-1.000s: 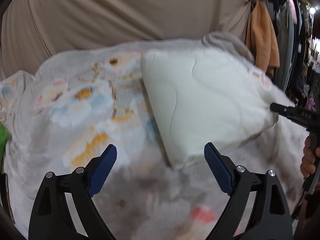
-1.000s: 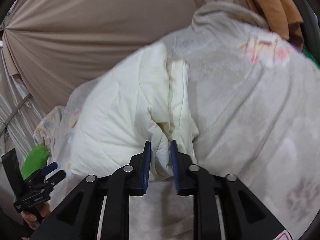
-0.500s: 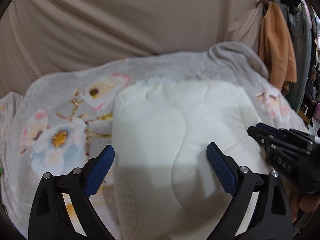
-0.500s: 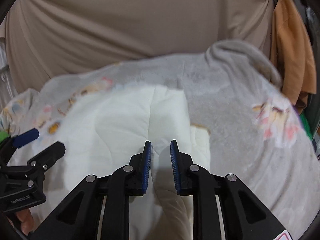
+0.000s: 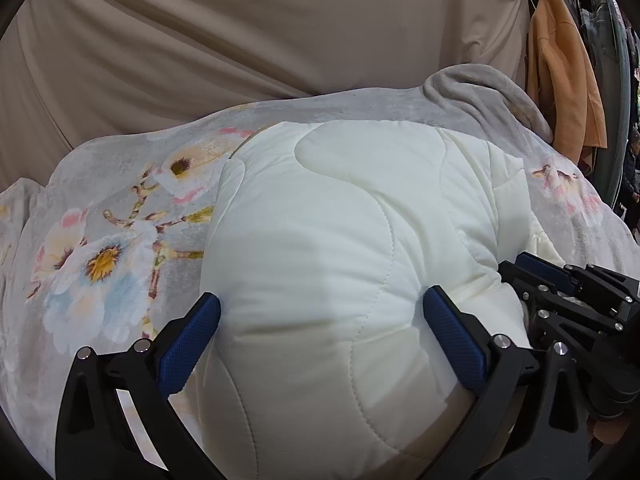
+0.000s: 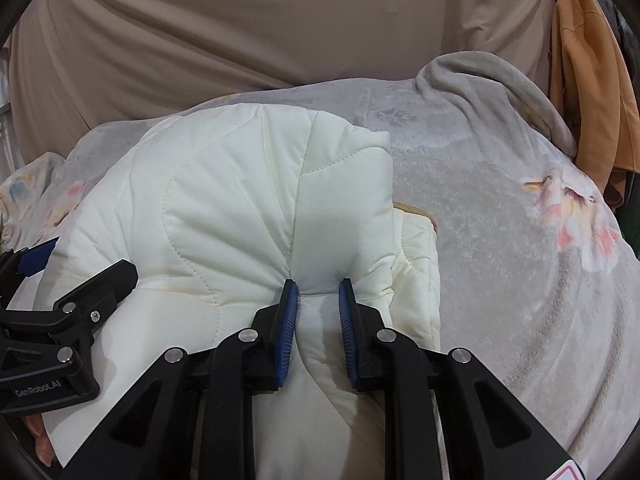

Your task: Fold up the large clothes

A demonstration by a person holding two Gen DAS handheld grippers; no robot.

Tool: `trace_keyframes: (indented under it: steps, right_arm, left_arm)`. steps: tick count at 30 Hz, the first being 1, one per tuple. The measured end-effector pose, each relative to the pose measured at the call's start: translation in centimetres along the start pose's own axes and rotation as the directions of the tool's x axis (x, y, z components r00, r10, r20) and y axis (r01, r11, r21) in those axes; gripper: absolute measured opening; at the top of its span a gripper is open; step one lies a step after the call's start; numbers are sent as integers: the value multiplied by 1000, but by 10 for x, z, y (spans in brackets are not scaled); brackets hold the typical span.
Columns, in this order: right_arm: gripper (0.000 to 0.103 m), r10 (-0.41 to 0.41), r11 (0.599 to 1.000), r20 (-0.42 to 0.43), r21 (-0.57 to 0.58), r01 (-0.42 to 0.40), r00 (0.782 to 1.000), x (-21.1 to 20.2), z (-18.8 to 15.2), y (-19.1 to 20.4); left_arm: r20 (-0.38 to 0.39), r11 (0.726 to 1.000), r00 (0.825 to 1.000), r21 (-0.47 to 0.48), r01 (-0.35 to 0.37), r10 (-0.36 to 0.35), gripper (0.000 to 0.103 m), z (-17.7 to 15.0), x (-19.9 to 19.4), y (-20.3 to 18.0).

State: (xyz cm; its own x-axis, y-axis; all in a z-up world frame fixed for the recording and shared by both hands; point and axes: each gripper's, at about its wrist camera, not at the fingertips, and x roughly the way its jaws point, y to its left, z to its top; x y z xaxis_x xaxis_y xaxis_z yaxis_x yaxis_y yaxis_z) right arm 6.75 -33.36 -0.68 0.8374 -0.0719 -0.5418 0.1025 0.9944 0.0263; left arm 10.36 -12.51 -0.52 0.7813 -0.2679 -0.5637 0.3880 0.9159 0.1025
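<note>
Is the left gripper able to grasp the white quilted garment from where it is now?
Probably yes. The left gripper is open, its fingers either side of the white quilted garment, nothing between them. The bulge looks thick, so closing may pinch only part of it.

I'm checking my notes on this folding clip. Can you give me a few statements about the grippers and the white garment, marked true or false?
1. The right gripper pinches a fold of the white quilted garment. True.
2. The left gripper is clamped shut. False: its fingers are spread wide around the garment.
3. The garment lies on a floral blanket. True.
4. The orange cloth lies on the garment. False: it hangs at the far right.
</note>
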Motion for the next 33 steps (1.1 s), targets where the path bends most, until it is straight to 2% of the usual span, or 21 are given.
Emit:
trace_keyframes:
  steps: [7,9,10,11,12,13,14,16,18,21,22,24,26,27,28,29,31,33]
  right_arm:
    - [19,4,1000,24,13,-4,1000,-2,-2,1]
    - [21,23,999,35,26,-23,999,-7,-1,-2]
    - [22,41,998,32,47,-42,999,-13,1,-5]
    - [27,65,995,24,74,-67,998,-20,4,-9]
    - [44,98,989,25,104,-100,995,-30,6,-14]
    - [55,132,980,37,146,-136,991,-44,7,-21]
    - [71,144,971,54,184,-152,988,-57,6,-30]
    - [74,148,958,47,239,-155,988,-72,4,-49]
    - [76,172,944,-13,289,-161,985,-72,1,-65]
    - [78,281,903,-110,366,-224,953,-50,-9,-78]
    - [79,329,882,-134,397,-254,935,-41,-13,-80]
    - [80,412,841,-150,443,-312,899,-28,-18,-80]
    - [88,487,798,-158,479,-365,859,-16,-22,-77]
    - [91,503,790,-161,484,-377,849,-10,-23,-74]
    - [91,505,791,-160,480,-380,848,-8,-24,-72]
    - [91,509,791,-158,473,-388,846,-5,-24,-69]
    - [88,517,789,-156,469,-397,842,-3,-23,-65]
    - [69,527,786,-146,457,-416,837,-4,-21,-63]
  left_arm:
    - [11,1000,1000,-2,-5,5,98,-1,0,1]
    - [12,999,1000,-22,29,-28,98,0,-5,8]
    - [0,996,997,-42,73,-73,98,1,-10,17]
    - [-11,991,993,-66,115,-116,98,1,-16,25]
    - [-21,983,988,-102,153,-156,98,1,-23,36]
    - [-29,970,980,-152,192,-198,98,1,-32,51]
    - [-30,956,972,-191,222,-232,98,-1,-39,63]
    - [-37,933,961,-253,256,-273,98,-5,-50,87]
    - [-76,925,952,-273,266,-297,98,-13,-50,99]
    - [-154,900,917,-307,310,-369,98,-31,-36,102]
    - [-173,883,896,-325,339,-408,98,-37,-30,101]
    - [-178,852,871,-366,374,-458,98,-42,-23,99]
    - [-181,816,835,-396,421,-519,98,-42,-15,97]
    - [-184,801,820,-408,438,-542,98,-42,-11,95]
    - [-192,784,800,-422,456,-569,98,-41,-5,91]
    - [-197,783,799,-426,453,-569,98,-40,-4,88]
    - [-197,800,810,-400,448,-552,98,-35,-6,79]
    - [-195,829,831,-346,440,-522,95,-27,-14,68]
